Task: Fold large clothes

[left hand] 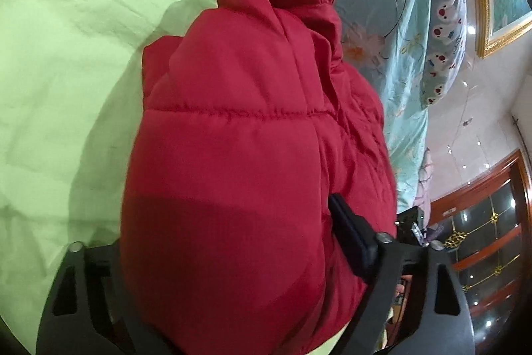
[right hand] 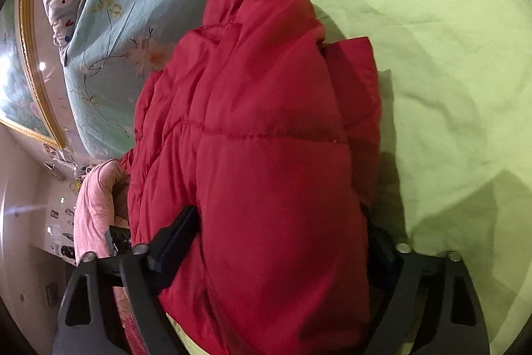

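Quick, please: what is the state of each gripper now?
Left gripper: closed on the red padded jacket.
Right gripper: closed on the same jacket.

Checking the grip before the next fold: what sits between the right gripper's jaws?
A thick bundle of the red jacket fills the right gripper, in the right wrist view.

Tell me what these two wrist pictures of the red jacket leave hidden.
- Left wrist view: left claw, one finger buried behind the red jacket.
- Right wrist view: right claw, its far finger mostly covered by the jacket.
- Both views: the jacket's near end, cut off by the bottom edge.
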Motion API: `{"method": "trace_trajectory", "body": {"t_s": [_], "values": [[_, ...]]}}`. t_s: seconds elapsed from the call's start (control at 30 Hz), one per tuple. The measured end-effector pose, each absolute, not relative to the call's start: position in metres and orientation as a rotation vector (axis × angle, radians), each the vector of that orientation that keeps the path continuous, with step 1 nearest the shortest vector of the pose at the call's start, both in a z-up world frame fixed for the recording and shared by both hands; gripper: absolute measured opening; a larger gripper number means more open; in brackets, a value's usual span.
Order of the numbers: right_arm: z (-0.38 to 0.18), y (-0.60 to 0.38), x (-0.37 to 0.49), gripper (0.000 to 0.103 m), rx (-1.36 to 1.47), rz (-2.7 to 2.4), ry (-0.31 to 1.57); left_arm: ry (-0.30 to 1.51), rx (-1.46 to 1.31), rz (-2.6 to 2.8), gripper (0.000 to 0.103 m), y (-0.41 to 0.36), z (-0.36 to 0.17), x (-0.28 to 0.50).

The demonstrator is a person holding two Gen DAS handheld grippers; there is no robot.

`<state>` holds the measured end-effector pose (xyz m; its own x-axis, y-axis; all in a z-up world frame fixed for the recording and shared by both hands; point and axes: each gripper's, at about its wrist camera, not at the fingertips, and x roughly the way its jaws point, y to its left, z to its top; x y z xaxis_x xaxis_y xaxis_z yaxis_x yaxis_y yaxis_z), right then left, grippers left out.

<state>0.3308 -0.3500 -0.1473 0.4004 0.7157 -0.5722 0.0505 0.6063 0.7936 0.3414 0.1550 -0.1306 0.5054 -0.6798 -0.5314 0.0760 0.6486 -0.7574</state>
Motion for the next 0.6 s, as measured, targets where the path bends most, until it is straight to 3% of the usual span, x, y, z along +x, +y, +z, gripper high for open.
{"method": "trace_trajectory", "body": {"t_s": [0.27, 0.6], "values": [[-0.136, -0.352, 0.317, 0.048, 0.855, 0.522, 1.047, 0.892, -0.717, -0.507, 0.055, 0.148, -0.109, 0.335], [-0.092, -0.343, 0.278, 0.039, 0.833, 0.582, 1.017, 0.869, -0.663, -0.521, 0.049, 0.151, -0.067, 0.267]]}}
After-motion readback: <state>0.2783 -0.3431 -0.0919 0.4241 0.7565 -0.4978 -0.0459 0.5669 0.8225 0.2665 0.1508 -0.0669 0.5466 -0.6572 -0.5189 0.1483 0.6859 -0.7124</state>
